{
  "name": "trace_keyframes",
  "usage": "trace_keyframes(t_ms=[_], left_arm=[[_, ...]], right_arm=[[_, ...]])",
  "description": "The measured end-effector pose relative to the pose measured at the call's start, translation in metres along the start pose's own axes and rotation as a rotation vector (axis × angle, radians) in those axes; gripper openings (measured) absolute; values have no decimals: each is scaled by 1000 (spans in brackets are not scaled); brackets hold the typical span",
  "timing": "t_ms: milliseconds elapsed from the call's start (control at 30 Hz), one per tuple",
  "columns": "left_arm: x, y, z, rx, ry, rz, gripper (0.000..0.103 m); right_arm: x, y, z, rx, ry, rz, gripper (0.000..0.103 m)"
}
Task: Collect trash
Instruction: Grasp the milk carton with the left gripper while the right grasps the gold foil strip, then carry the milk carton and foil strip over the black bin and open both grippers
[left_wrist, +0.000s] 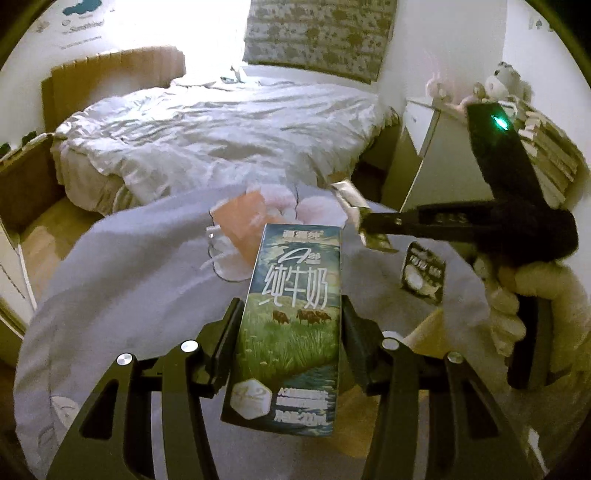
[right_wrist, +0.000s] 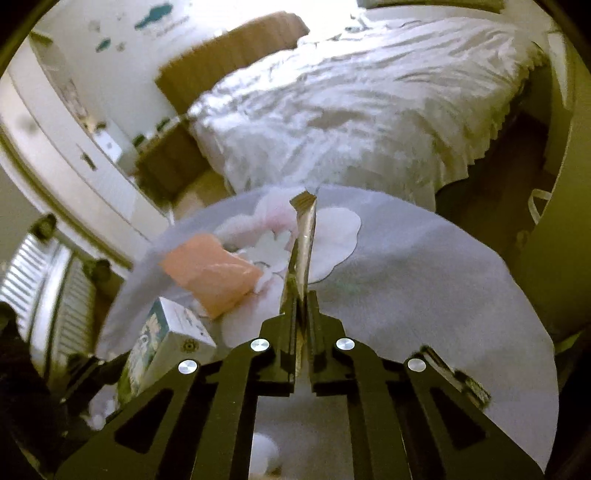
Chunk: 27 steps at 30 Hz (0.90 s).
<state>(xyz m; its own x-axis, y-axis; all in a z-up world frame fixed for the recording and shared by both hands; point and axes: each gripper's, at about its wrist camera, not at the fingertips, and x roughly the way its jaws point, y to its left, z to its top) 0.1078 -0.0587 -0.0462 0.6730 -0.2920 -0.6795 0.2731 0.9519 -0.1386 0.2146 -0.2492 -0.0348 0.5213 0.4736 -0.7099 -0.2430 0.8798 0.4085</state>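
A milk carton (left_wrist: 291, 314) printed with cows and grass stands upright between the fingers of my left gripper (left_wrist: 291, 306), which is shut on its sides. It shows again at the lower left of the right wrist view as the carton (right_wrist: 166, 332). My right gripper (right_wrist: 303, 299) is shut on a thin silvery foil wrapper (right_wrist: 304, 240) that sticks up edge-on from the jaws. From the left wrist view, the right gripper (left_wrist: 364, 221) holds that wrapper (left_wrist: 351, 199) above the cloth. A pink packet (right_wrist: 210, 273) and a dark sachet (left_wrist: 423, 273) lie on the lilac cloth (left_wrist: 129, 288).
A bed with a rumpled white duvet (left_wrist: 221, 129) lies beyond the cloth. Cardboard boxes (left_wrist: 26, 184) stand at the left, a white cabinet (left_wrist: 436, 147) at the right. A hand in a fluffy white sleeve (left_wrist: 509, 306) grips the right tool. Another dark wrapper (right_wrist: 458, 380) lies near the cloth's edge.
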Motion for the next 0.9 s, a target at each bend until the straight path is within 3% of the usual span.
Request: trace_keyframes(t_ms=[300,633,900], left_arm=[[-46,-59,23,70,-116,-42,50],[-53,-176,42,214,-158,-192,50],[-33,-260,41,310,-137,-307,50]], right_arm=[[-120,-13,-31,50,-241,34,6],[-246,-75,-75,121,-455,-112,6],[-306,-144,-117,227,-526,-241,6]])
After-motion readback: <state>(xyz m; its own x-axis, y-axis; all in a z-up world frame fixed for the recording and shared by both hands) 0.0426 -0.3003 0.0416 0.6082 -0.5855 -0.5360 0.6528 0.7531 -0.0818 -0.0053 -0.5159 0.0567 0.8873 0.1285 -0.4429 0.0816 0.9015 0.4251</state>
